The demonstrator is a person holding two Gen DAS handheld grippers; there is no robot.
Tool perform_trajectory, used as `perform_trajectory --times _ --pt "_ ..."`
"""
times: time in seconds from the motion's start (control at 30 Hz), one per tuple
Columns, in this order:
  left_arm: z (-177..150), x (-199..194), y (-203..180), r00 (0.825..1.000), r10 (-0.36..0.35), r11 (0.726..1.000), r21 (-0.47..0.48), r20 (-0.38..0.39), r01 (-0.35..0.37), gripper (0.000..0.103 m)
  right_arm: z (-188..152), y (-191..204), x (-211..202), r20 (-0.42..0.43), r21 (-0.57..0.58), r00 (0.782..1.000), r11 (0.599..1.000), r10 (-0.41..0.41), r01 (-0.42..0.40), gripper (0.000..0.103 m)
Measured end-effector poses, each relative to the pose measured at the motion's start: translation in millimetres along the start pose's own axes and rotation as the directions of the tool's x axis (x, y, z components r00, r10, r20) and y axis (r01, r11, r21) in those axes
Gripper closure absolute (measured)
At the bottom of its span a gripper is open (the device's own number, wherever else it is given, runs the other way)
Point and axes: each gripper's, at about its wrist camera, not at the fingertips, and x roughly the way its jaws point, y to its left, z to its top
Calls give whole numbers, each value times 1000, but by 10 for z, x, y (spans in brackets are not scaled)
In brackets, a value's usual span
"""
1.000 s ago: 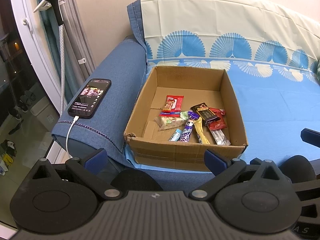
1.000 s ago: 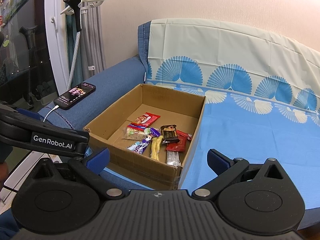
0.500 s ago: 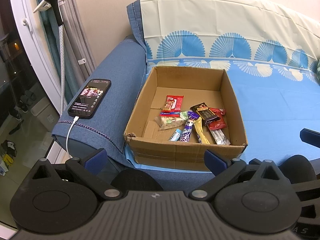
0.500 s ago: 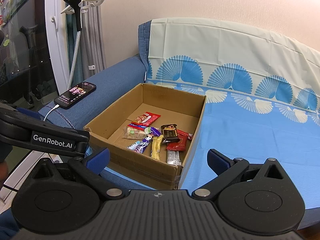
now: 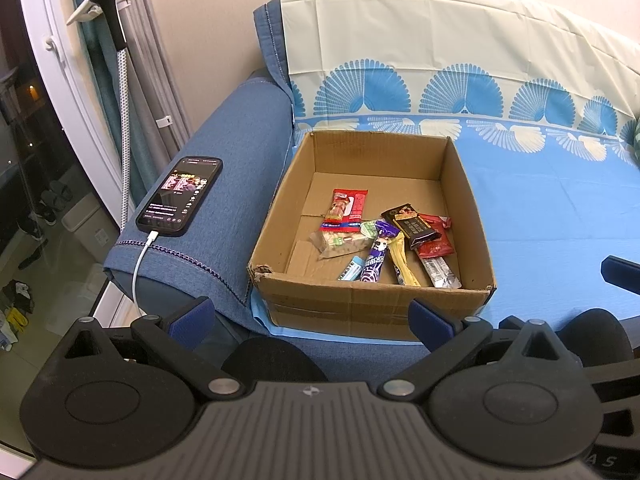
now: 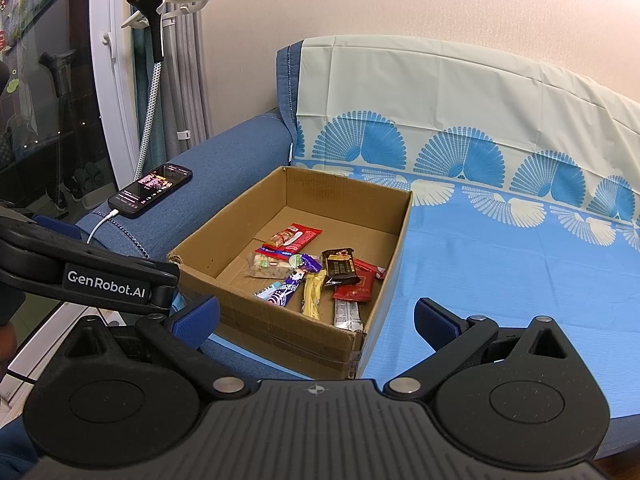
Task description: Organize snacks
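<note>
An open cardboard box (image 5: 360,308) (image 6: 288,332) sits on the blue-covered sofa seat. Inside lie several wrapped snacks: a red bar (image 5: 346,206) (image 6: 294,236), a clear nut bar (image 5: 344,242), a purple stick (image 5: 376,260) (image 6: 290,286), a yellow stick (image 5: 402,258) (image 6: 313,292), a dark bar (image 5: 410,226) (image 6: 340,271), a red packet (image 5: 434,246) and a silver bar (image 5: 440,272) (image 6: 347,314). My left gripper (image 5: 310,318) is open and empty, in front of the box. My right gripper (image 6: 316,316) is open and empty, near the box's front right corner.
A lit phone (image 5: 180,196) (image 6: 151,188) charges on the blue sofa arm (image 5: 224,216), its white cable hanging down. A garment steamer (image 6: 154,12) and curtains stand at the left. The patterned blue cover (image 6: 500,264) spreads right of the box.
Both grippers have barely moved; the right one has edged slightly closer to the box. Nothing was picked up.
</note>
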Motion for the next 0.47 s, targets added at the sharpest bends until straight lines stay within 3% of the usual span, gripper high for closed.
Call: perform_trajectory --times 0.47 --pt "3 54 18 1000 19 1000 0 -17 -19 0 -12 6 12 -4 0 1000 1000 3 -3 1"
